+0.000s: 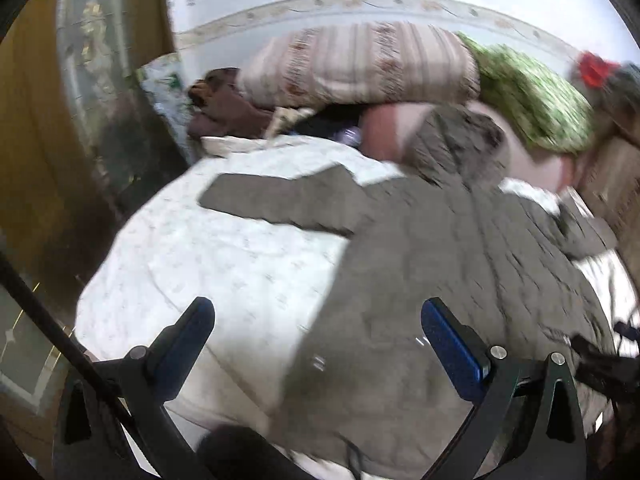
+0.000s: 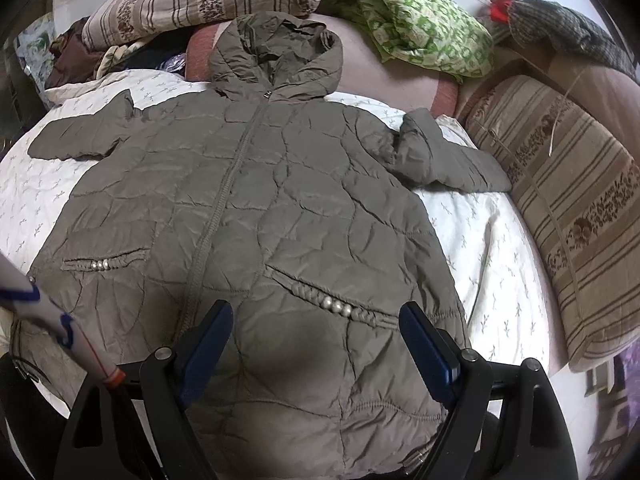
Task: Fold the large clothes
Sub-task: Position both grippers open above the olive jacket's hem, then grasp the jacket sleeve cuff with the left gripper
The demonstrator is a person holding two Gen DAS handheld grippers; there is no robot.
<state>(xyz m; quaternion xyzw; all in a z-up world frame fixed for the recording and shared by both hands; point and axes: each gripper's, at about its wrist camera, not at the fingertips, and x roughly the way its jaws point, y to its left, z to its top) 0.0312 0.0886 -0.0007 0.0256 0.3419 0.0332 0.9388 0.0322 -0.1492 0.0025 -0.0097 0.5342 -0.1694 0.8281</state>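
Both grippers' jaws apart, empty; jacket (image 2: pixel 256 208) hood and beaded pockets sharp only in right view

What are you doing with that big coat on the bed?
A person is getting ready to fold it. The coat lies spread flat on the bed, front up and zipped, with the hood at the top and both sleeves out to the sides. The person holds a gripper in each hand. The left gripper and the right gripper are both open above the coat's lower part and hold nothing. No fold has been made yet.
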